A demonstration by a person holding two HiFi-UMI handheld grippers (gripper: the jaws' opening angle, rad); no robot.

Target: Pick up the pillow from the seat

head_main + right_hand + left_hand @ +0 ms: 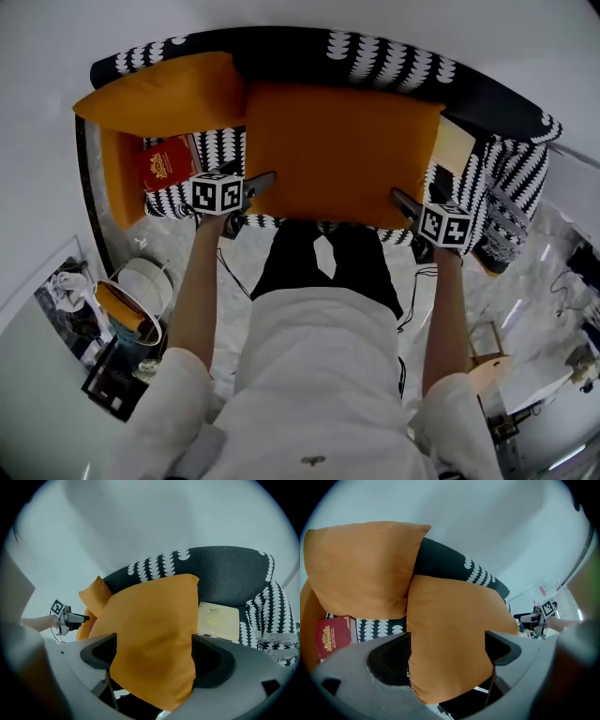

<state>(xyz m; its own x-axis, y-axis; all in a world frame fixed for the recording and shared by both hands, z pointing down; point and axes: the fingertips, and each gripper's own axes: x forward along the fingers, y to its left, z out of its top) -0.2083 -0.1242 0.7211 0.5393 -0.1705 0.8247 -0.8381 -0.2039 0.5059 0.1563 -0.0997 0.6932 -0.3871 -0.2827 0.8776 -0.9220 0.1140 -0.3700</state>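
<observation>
A large orange pillow [337, 155] lies on the seat of a black sofa with a white pattern [375, 47], its front edge hanging over the seat's rim. My left gripper [258, 183] is at its near left corner and my right gripper [405, 202] at its near right corner. In the left gripper view the pillow [454, 639] fills the gap between wide-spread jaws of the left gripper [450, 653], with no pinch in the cloth. In the right gripper view the pillow [150, 639] likewise lies unsqueezed between the spread jaws of the right gripper [154, 656].
A second orange pillow [159, 94] leans in the sofa's left corner, above a red book [167, 164]. A pale yellow book [453, 145] lies at the right end of the seat. On the marble floor to the left are a round white-and-orange object [131, 300] and cables.
</observation>
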